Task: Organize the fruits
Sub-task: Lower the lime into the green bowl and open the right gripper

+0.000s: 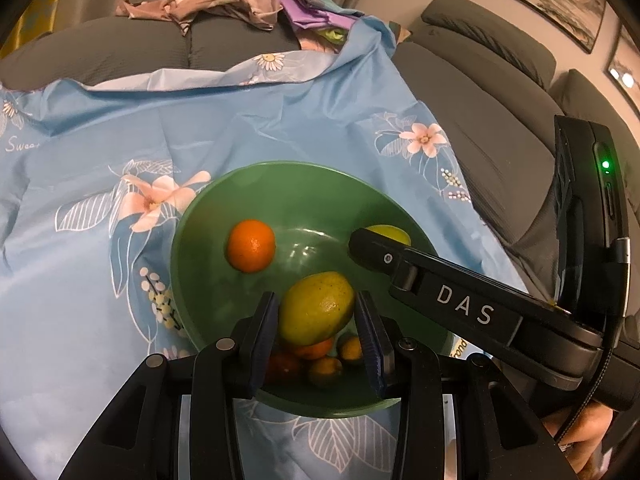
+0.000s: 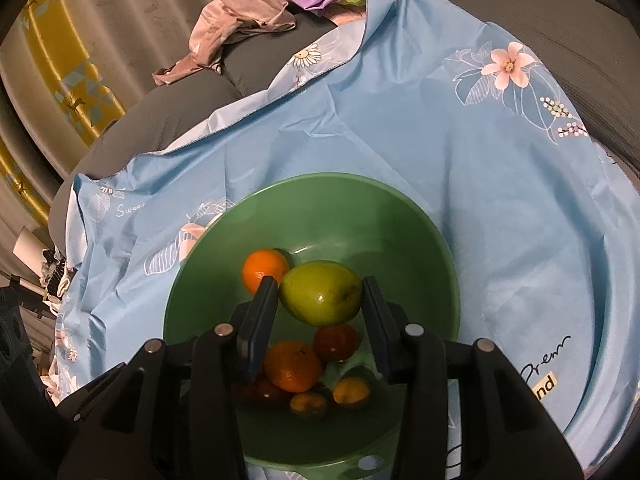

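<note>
Black fingers of my left gripper clamp a yellow-green fruit above the green bowl. My right gripper holds a second green fruit over the same bowl, angled down from the right. Inside lie an orange and several smaller fruits. I judge most fruit already gathered; these two remain to be released. Blue floral cloth lies beneath.
</note>
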